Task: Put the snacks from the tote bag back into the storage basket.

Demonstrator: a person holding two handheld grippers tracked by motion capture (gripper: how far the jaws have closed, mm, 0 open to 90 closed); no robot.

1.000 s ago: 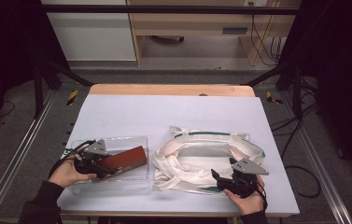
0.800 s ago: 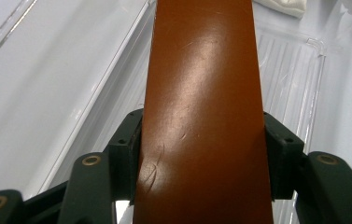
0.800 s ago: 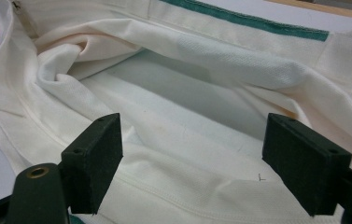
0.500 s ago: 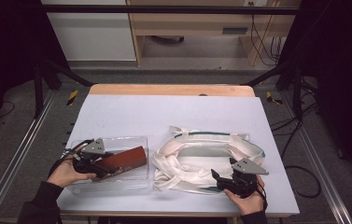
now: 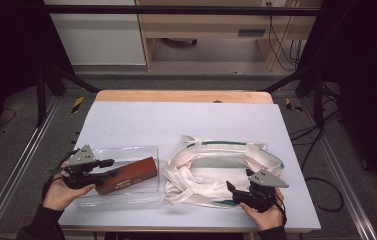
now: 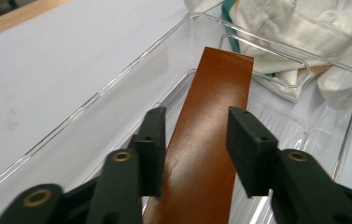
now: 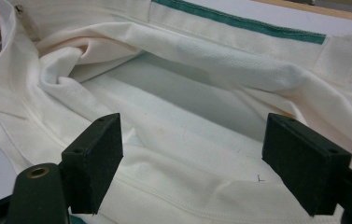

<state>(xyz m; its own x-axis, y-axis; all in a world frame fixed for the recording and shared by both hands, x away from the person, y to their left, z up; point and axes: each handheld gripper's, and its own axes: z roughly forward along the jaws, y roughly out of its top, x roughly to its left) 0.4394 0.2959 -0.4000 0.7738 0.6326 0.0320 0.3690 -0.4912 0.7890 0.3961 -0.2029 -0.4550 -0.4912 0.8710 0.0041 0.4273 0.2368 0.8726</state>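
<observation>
- Pale grey desk (image 5: 141, 122) with a wooden far edge stands on a dark floor between metal rails; a light cabinet and cables sit beyond it.
- One clear plastic tray (image 5: 148, 150) lies on the desk's near left part.
- One reddish-brown flat box (image 5: 128, 175) lies in the tray. Its long axis runs from the near left up toward the far right, the far end pointing at the bag.
- One white cloth bag (image 5: 196, 172) with green trim lies just right of the tray, mouth spread wide on the desk.
- Left gripper (image 5: 107, 169) is held over the tray's left end; in the left gripper view its jaws stand apart on either side of the box (image 6: 211, 126), whether touching it I cannot tell.
- Right gripper (image 5: 232, 190) rests at the bag's near right rim; in the right gripper view its jaws are wide apart over the white cloth (image 7: 187, 130).
- Two hands, one on each gripper, come in from the near edge.
</observation>
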